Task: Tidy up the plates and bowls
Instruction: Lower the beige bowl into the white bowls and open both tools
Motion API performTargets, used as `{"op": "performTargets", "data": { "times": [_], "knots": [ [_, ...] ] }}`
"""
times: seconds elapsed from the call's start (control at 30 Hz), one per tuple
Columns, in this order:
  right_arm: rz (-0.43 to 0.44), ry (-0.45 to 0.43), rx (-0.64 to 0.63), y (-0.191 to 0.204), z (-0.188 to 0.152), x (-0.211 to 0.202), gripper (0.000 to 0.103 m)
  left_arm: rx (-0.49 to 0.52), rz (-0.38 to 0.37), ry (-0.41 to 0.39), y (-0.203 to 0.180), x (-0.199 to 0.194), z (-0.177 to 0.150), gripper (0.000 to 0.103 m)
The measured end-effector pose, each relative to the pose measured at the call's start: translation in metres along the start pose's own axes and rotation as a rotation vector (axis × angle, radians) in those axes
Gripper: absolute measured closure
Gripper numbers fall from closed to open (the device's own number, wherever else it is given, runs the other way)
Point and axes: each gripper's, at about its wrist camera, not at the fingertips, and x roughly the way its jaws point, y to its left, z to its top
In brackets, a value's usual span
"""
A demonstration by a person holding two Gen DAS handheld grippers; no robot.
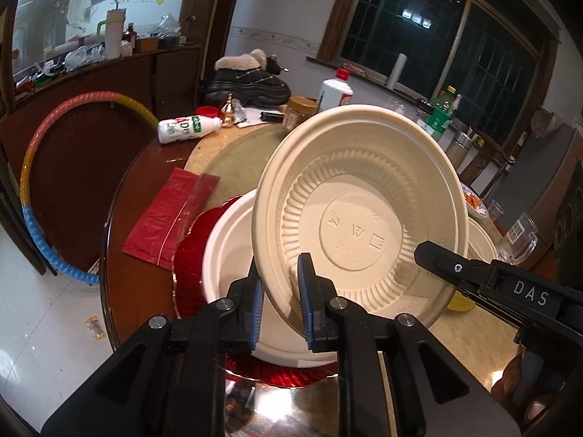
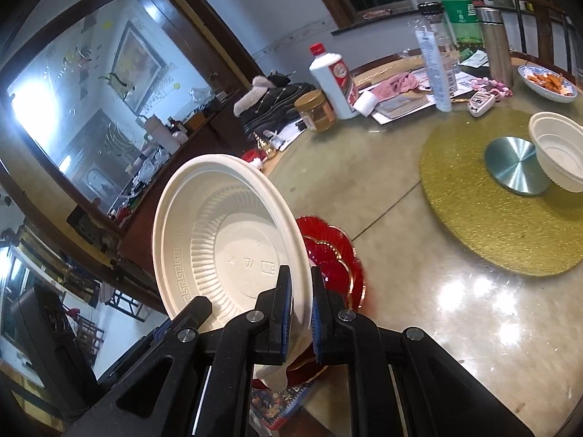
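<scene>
My left gripper (image 1: 280, 304) is shut on the rim of a cream plastic plate (image 1: 360, 215), held tilted above the table. My right gripper (image 2: 301, 318) is shut on the opposite rim of the same plate (image 2: 226, 240); its finger shows in the left wrist view (image 1: 455, 266). Below the plate sits a white bowl (image 1: 229, 255) on a red scalloped plate (image 1: 189, 255), which also shows in the right wrist view (image 2: 335, 255). Another white bowl (image 2: 559, 149) stands on a gold placemat (image 2: 492, 218).
On the round table: a red packet (image 1: 164, 215), a fallen white bottle (image 1: 187, 129), a brown jar (image 2: 317, 109), a white bottle with red cap (image 2: 333, 80), a green bottle (image 2: 459, 11), a dish of food (image 2: 550, 82), a furry shoe (image 1: 251, 80). A hoop (image 1: 36, 189) leans at left.
</scene>
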Motion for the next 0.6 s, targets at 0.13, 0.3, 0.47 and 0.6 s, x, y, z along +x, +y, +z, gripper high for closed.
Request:
{"op": "performTargets", "data": {
  "times": [0.13,0.3,0.47,0.6],
  "knots": [
    [-0.006,0.017,-0.007,0.006,-0.002,0.009,0.094,-0.014,0.003,0.011,0.009,0.005,0.0,0.087],
    [-0.015,0.034,-0.011,0.01,-0.003,0.017,0.094,-0.021,0.002,0.022,0.017,0.01,0.0,0.087],
    [-0.014,0.045,-0.015,0.015,-0.003,0.022,0.094,-0.021,0.006,0.024,0.022,0.011,0.001,0.087],
    [-0.008,0.058,-0.023,0.018,-0.004,0.027,0.093,-0.024,0.015,0.021,0.026,0.012,0.002,0.087]
  ]
}}
